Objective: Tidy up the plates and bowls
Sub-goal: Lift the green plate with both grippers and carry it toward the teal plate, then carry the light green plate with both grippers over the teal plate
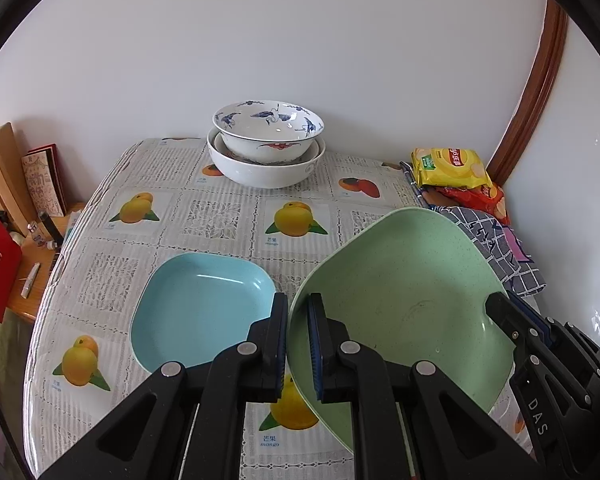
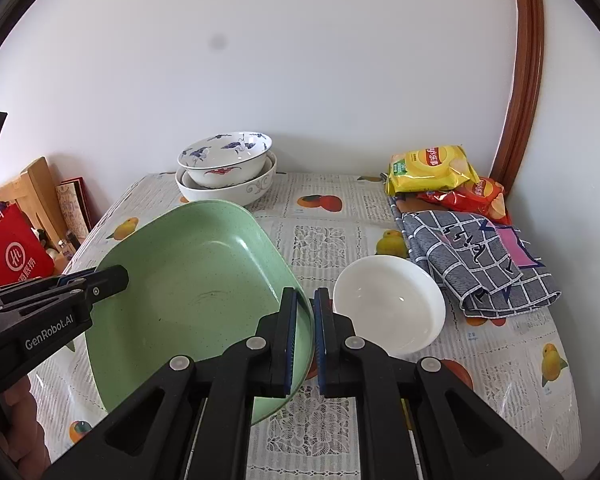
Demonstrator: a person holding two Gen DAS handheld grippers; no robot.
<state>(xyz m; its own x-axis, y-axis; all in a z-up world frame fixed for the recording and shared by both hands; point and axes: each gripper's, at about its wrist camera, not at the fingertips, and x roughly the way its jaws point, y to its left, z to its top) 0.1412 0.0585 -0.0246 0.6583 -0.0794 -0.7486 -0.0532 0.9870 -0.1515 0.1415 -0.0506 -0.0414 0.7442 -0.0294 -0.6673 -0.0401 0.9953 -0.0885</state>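
green plate (image 1: 400, 300): It is up off the surface and tipped, held between the two tongs. It sits between the blue plate and the white bowl.
left tongs (image 1: 298, 344): They are squeezed shut on the left rim of the green plate, one finger inside and one outside.
right tongs (image 2: 305, 340): They are squeezed shut on the right rim of the same plate.
how the green plate feels: It looks light and stiff, like plastic. It looks smooth, so it could slip. I think the rim is the best place to hold, and two sides are safer than one.
blue plate (image 1: 204, 308): It lies flat on the surface, just left of the green plate. It has the same shape, so I guess the green one can go on top.
white bowl (image 2: 388, 304): It sits just right of the green plate. It looks like it could break, so do not bump it.
stacked bowls (image 1: 266, 144): Two painted bowls sit one in the other, far back by the wall. They look heavy and easy to crack.
surface (image 1: 220, 216): It has a slick fruit cloth. The middle is open for moving.
edges: The near-left edge is close to the blue plate. A checked cloth (image 2: 476, 256) and snack bags (image 2: 432, 168) fill the right side.
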